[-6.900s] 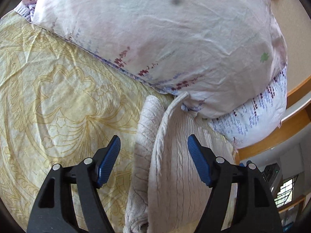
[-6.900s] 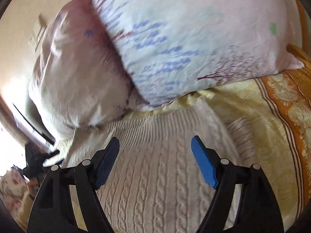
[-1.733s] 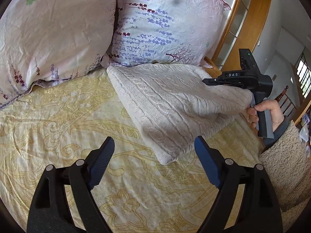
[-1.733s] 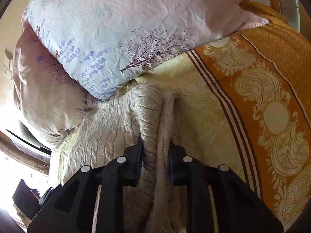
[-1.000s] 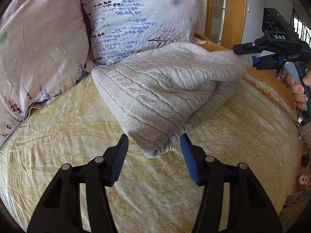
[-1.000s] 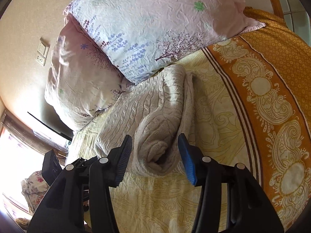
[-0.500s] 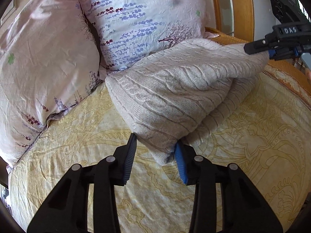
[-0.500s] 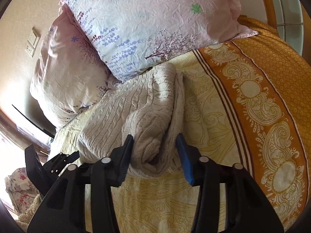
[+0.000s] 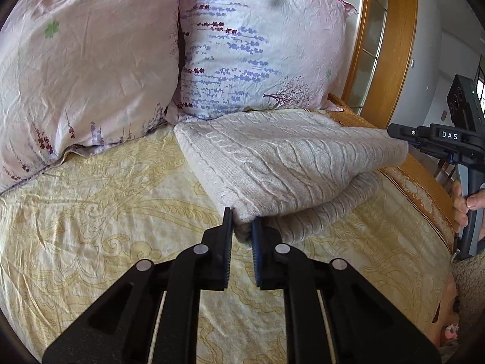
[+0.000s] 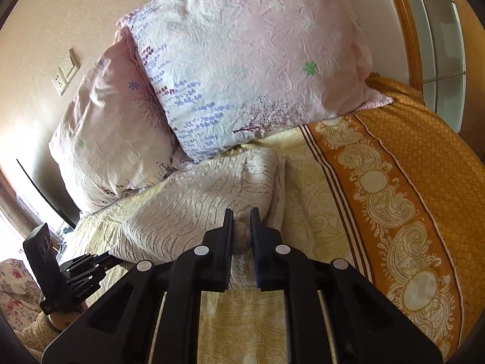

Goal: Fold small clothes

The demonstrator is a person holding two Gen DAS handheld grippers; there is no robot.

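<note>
A cream cable-knit sweater [image 9: 282,163] lies folded double on the yellow patterned bedspread [image 9: 100,212], its far edge against the pillows. My left gripper [image 9: 242,226] is shut on the sweater's near left corner. My right gripper [image 10: 242,226] is shut on the sweater's [image 10: 194,203] opposite near corner. The right gripper also shows at the right edge of the left wrist view [image 9: 403,139], and the left gripper at the lower left of the right wrist view [image 10: 112,259]. The corners are held slightly above the bed.
Two pink floral pillows [image 9: 78,60] [image 9: 260,45] lean at the head of the bed. An orange patterned border [image 10: 403,188] runs along the bedspread's side. A wooden-framed glass door [image 9: 385,45] stands beyond. Wall sockets [image 10: 65,71] sit above the pillows.
Both grippers have closed on the sweater's near corners; half a second ago their jaws were still apart around the fabric. Earlier the sweater was folded over onto itself.
</note>
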